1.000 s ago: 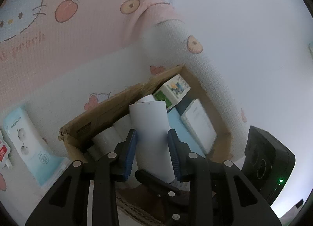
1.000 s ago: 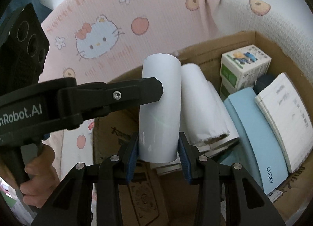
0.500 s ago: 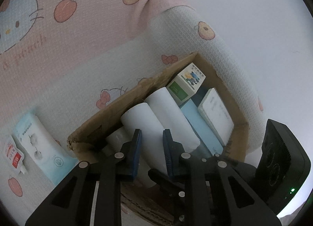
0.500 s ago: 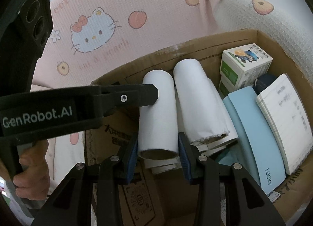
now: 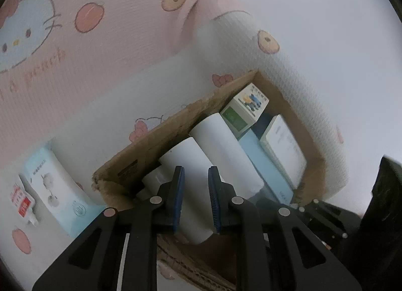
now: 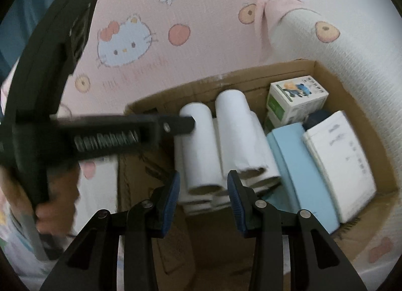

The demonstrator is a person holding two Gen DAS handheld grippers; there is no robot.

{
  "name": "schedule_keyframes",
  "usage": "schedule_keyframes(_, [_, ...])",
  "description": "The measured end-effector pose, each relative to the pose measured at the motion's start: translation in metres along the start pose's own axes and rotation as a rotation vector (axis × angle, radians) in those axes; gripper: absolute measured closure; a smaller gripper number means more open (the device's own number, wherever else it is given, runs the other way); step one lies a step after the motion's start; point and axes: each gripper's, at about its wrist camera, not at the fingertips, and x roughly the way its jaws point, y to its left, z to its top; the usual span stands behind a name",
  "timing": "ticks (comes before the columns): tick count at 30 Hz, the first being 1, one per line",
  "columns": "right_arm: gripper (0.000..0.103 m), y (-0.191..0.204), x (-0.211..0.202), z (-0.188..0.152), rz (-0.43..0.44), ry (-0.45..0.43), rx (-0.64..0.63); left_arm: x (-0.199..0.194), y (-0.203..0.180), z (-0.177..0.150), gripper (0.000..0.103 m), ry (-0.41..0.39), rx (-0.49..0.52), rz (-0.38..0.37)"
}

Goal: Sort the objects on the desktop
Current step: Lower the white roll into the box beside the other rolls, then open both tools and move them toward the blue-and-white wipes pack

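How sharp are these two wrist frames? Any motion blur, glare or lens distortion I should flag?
Left wrist view: fairly sharp, paper rolls and cardboard box legible, heavy fisheye bending at the edges, soft even light without glare. Right wrist view: clear motion blur, worst on the left gripper crossing the frame and the hand holding it; box contents smeared, small printed box text unreadable.

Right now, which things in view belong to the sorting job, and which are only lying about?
Job in hand: cardboard box; white paper rolls; green-white carton; light blue book; white booklet.

Lying about, outside the box: pale blue pack and red-white sachet, perhaps still to sort; cartoon-cat cloth.
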Motion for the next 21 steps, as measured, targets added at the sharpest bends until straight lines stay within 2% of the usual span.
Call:
schedule_keyframes(4, [0.075,-0.005,-0.004,-0.013,0.004,0.018,0.002,-0.006,0.009,0.000,0.081,-0.016,-0.032,-0.021])
schedule_keyframes(13, [0.077,0.000,-0.004,-0.018,0.010,0.028,-0.009,-0.011,0.009,-0.003,0.081,-0.038,-0.021,-0.045])
schedule_keyframes(15, [0.077,0.002,-0.004,-0.016,0.005,0.028,-0.010,-0.017,0.008,-0.005,0.081,-0.069,-0.016,-0.061])
schedule_keyframes(19, [0.077,-0.001,-0.014,-0.007,-0.004,-0.007,-0.009,-0.033,0.008,-0.010,0.081,-0.147,0.000,-0.038])
schedule_keyframes(21, [0.077,-0.001,-0.022,-0.006,-0.013,-0.026,-0.006,-0.041,0.010,-0.014,0.076,-0.181,-0.011,-0.044])
